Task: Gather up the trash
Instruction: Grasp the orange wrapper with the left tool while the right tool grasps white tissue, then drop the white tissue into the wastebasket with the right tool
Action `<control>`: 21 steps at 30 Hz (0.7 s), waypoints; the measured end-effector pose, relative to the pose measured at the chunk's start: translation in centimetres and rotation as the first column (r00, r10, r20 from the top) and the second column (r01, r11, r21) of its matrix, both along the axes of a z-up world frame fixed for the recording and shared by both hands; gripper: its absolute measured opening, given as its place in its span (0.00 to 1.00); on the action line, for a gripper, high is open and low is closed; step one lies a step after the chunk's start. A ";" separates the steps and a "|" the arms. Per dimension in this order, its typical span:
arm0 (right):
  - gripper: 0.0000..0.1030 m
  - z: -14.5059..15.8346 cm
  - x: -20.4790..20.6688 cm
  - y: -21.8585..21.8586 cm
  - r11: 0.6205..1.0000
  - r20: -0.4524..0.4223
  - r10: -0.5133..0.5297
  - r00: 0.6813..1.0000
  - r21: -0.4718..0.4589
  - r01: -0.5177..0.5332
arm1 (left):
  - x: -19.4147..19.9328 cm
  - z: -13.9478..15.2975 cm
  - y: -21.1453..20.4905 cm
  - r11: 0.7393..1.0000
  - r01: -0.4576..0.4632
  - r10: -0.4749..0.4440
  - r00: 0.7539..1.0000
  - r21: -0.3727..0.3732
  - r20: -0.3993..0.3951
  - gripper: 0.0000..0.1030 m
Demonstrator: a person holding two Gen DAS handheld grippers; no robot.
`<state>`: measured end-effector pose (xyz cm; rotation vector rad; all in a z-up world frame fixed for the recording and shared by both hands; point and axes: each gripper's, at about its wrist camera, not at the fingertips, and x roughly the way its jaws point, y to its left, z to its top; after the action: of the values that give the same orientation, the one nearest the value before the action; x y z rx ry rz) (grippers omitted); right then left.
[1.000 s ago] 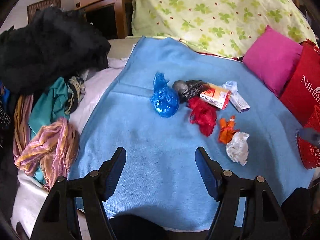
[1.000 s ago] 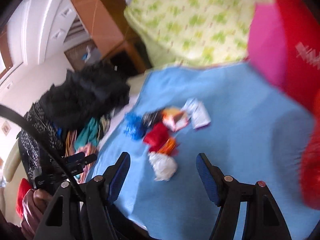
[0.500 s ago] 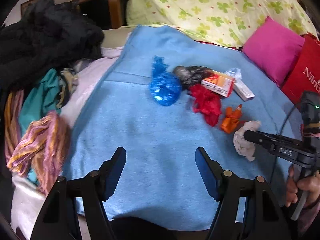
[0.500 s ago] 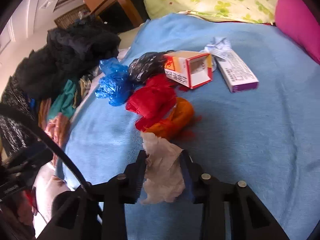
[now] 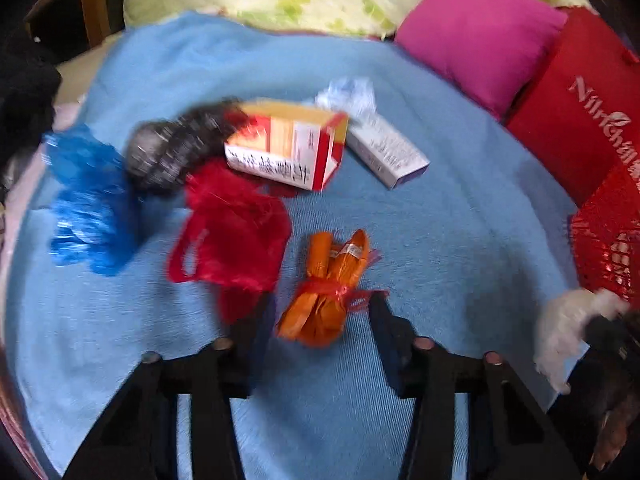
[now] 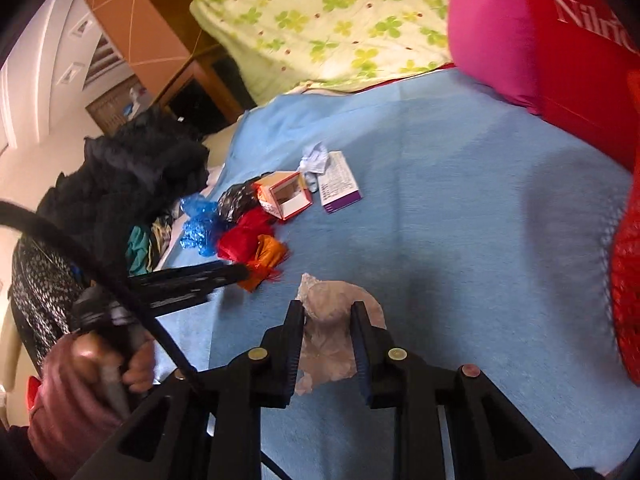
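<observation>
Lifted since 0.5 s ago, white tissue wad is clenched in my right tool nr red mesh basket, left tool spread wide round orange wrapper w/ boxes + bags beyond it left.

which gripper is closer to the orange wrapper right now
Left. The left gripper is open with its fingers on either side of the orange wrapper. The right gripper is off to the wrapper's right, shut on the white crumpled paper.
</observation>
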<state>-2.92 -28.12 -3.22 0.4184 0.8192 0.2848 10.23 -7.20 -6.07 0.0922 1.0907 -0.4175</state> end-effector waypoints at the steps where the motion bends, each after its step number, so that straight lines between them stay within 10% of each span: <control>1: 0.25 0.0 -0.2 -0.2 1.000 0.001 -0.004 1.000 0.003 0.004 | 0.2 -0.5 -0.2 1.000 0.006 -0.006 1.000 -0.005 -0.022 0.35; 21: 0.25 7.1 -5.4 3.9 0.999 0.207 0.036 0.978 -0.042 -0.028 | -11.9 11.7 2.6 0.992 -0.034 0.060 0.974 -0.117 0.220 0.31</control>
<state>-8.33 -24.18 3.86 0.3330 0.6264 0.3357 -1.69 -4.62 5.67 0.0125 0.8440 -0.4149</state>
